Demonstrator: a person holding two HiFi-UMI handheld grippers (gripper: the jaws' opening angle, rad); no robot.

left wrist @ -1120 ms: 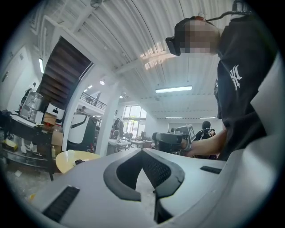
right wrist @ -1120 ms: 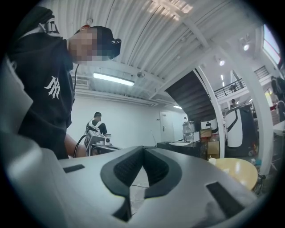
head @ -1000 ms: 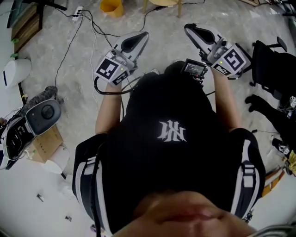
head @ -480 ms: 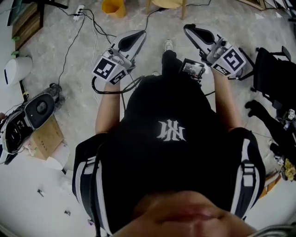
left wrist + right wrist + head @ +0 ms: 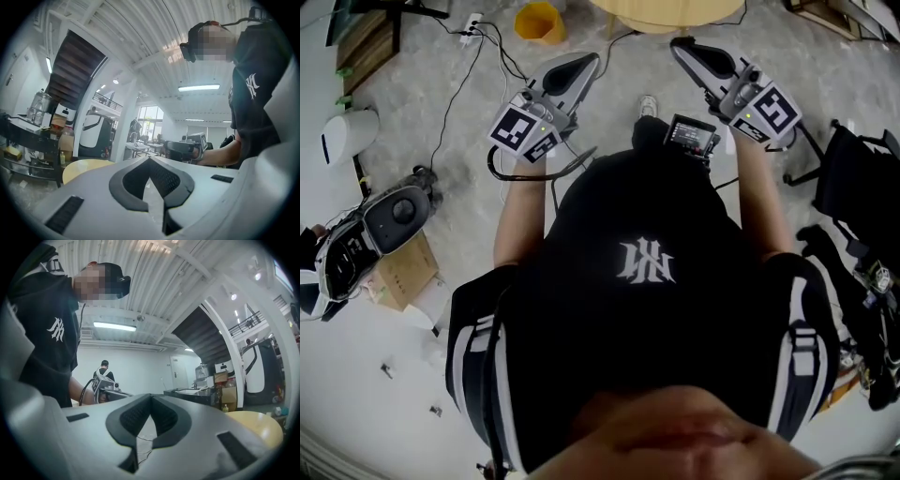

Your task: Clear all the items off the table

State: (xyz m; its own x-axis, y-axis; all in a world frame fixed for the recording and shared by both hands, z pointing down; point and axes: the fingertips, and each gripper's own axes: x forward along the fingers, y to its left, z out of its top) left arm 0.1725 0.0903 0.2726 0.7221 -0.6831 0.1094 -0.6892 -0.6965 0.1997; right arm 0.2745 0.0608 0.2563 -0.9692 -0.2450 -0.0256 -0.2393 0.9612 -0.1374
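The round pale yellow table [image 5: 666,11] sat at the top of the head view, only its near rim in frame. Just short of that rim, the grey-and-white left gripper [image 5: 585,62] pointed toward the table, jaws pressed together, empty. The matching right gripper [image 5: 680,45] sat beside it, likewise closed on nothing. A small yellow bucket [image 5: 539,21] stood left of the table.

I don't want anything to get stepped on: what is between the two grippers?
In the head view, the person's white shoe on the grey floor lies between the left gripper and the right gripper.
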